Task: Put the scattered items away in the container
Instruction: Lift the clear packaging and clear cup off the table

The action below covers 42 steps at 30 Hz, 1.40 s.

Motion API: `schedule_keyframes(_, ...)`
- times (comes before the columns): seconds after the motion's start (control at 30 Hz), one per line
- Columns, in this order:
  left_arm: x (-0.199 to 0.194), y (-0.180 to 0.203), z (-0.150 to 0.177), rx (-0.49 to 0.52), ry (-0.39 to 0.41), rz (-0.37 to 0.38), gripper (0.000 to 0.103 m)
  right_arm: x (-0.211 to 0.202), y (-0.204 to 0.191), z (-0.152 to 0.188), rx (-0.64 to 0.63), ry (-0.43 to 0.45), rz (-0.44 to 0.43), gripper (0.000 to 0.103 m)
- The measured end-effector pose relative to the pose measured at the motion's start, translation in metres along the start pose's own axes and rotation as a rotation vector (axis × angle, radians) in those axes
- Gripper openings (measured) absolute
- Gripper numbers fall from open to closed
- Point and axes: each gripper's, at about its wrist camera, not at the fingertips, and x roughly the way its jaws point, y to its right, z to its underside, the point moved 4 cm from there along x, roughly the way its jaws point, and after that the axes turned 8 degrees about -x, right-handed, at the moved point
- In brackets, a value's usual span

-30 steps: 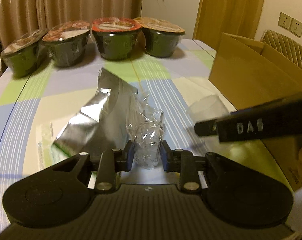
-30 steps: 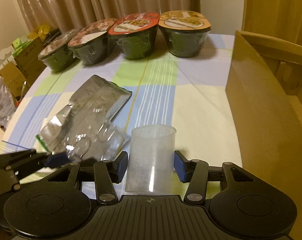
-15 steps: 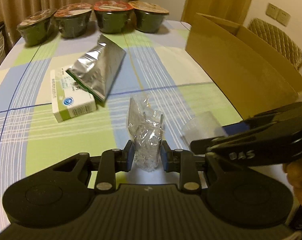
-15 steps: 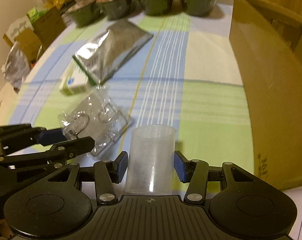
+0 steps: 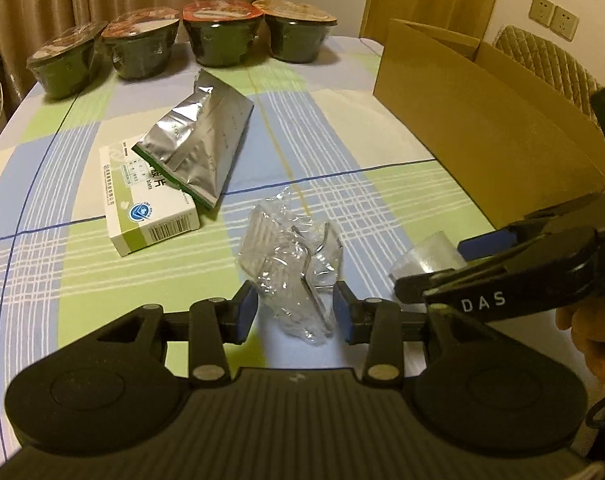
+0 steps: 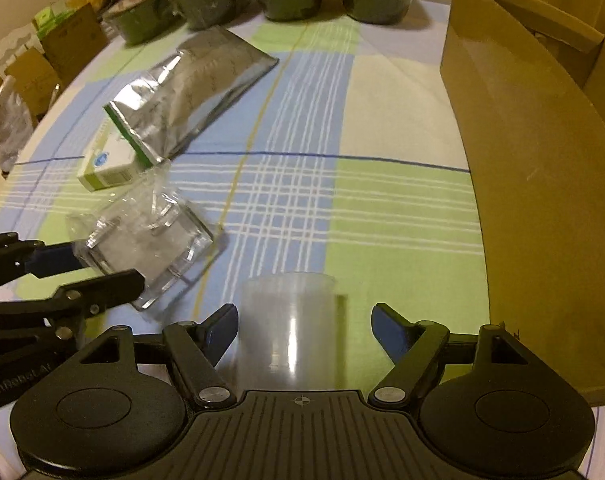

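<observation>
Beside cardboard box: right gripper spread wide around clear cup (pads not touching); left gripper loosely open around crinkled plastic packet.

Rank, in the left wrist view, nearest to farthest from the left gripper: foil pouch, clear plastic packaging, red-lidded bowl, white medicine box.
1. Clear plastic packaging, between the left gripper's fingers.
2. White medicine box, ahead-left.
3. Foil pouch, lying partly over the box.
4. Red-lidded bowl, far table edge.
</observation>
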Motion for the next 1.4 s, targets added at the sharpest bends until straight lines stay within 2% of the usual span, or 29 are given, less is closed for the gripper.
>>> schedule_keyframes(0.27,0.003,0.004,-0.007,0.011,0.023,0.029,0.035,0.004,0.001,-0.003,-0.021,-0.022,-0.003,0.079)
schedule_keyframes(0.33,0.004,0.007,-0.008,0.038,0.028,0.022,0.035,0.004,0.001,-0.003,-0.021,-0.022,0.0,0.072)
schedule_keyframes(0.4,0.005,0.01,-0.009,0.056,0.028,0.017,0.034,0.004,0.002,-0.004,-0.021,-0.021,0.003,0.069)
schedule_keyframes(0.57,0.002,0.021,-0.007,0.115,0.015,0.093,0.034,0.003,0.004,-0.005,-0.013,-0.024,-0.002,0.069)
schedule_keyframes(0.67,0.0,0.028,-0.004,0.148,0.016,0.105,0.034,0.003,0.005,-0.004,-0.011,-0.025,0.005,0.069)
schedule_keyframes(1.03,0.02,0.029,-0.012,0.149,0.009,0.047,0.033,-0.001,0.013,-0.001,0.005,-0.025,0.003,0.069)
schedule_keyframes(1.1,0.022,0.028,-0.014,0.141,0.001,0.041,0.029,-0.001,0.013,-0.001,0.006,-0.025,0.002,0.069)
schedule_keyframes(1.27,0.021,0.027,-0.015,0.13,-0.021,0.033,0.028,-0.001,0.017,0.0,0.008,-0.026,-0.001,0.069)
schedule_keyframes(1.4,0.016,0.022,-0.019,0.106,0.004,0.001,0.027,-0.001,0.018,-0.001,0.007,-0.027,0.003,0.069)
